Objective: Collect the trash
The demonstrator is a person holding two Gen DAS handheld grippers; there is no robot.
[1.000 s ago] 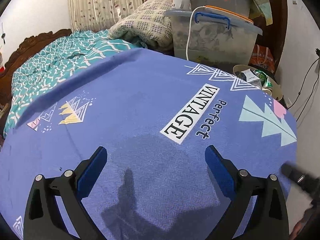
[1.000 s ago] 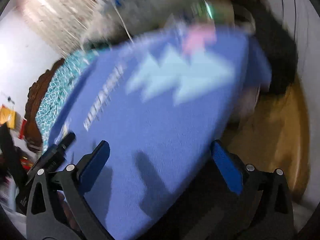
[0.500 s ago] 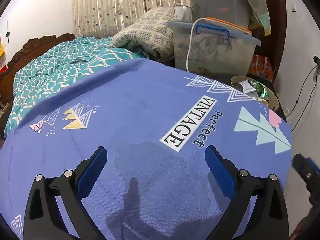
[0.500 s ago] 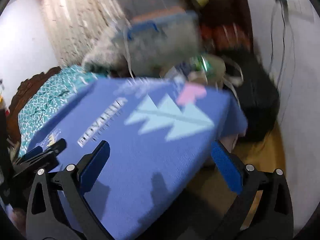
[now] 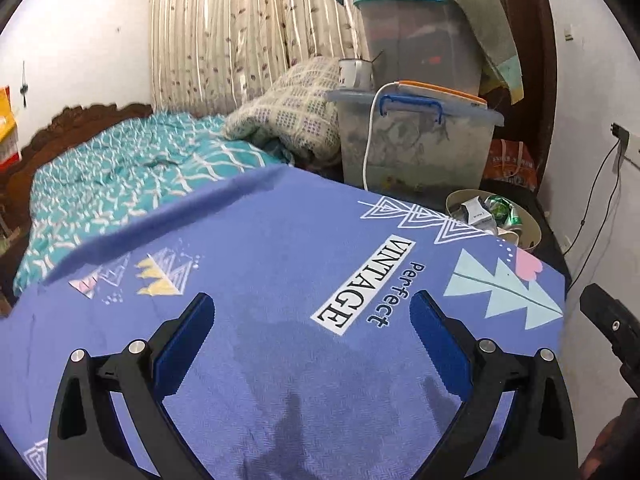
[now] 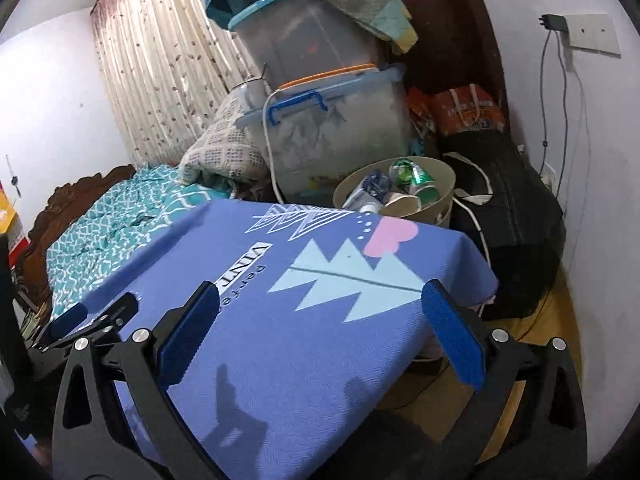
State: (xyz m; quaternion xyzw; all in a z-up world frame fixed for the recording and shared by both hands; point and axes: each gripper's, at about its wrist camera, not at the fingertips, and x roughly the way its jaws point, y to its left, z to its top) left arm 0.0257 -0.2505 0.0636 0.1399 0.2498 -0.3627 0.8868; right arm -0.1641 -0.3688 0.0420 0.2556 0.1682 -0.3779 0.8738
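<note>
A beige waste bin (image 6: 440, 188) stands beyond the far edge of the table and holds paper cups, green cans and cartons; it also shows in the left wrist view (image 5: 532, 232). The table is covered by a blue printed cloth (image 5: 280, 280), and no loose trash shows on it. My left gripper (image 5: 312, 344) is open and empty above the cloth. My right gripper (image 6: 316, 332) is open and empty over the table's right part. The left gripper also shows at the left edge of the right wrist view (image 6: 92, 316).
Stacked clear storage boxes (image 5: 416, 144) with a white cable stand behind the table. A bed with a teal cover (image 5: 120, 184) and a folded quilt (image 5: 288, 112) lies to the left. A black bag (image 6: 508, 224) and an orange bag (image 6: 464, 112) sit at the right wall.
Both grippers have pulled back and tilted up, so more of the room and the bin shows. The right wrist view has swung level and turned sharp. Both stay open.
</note>
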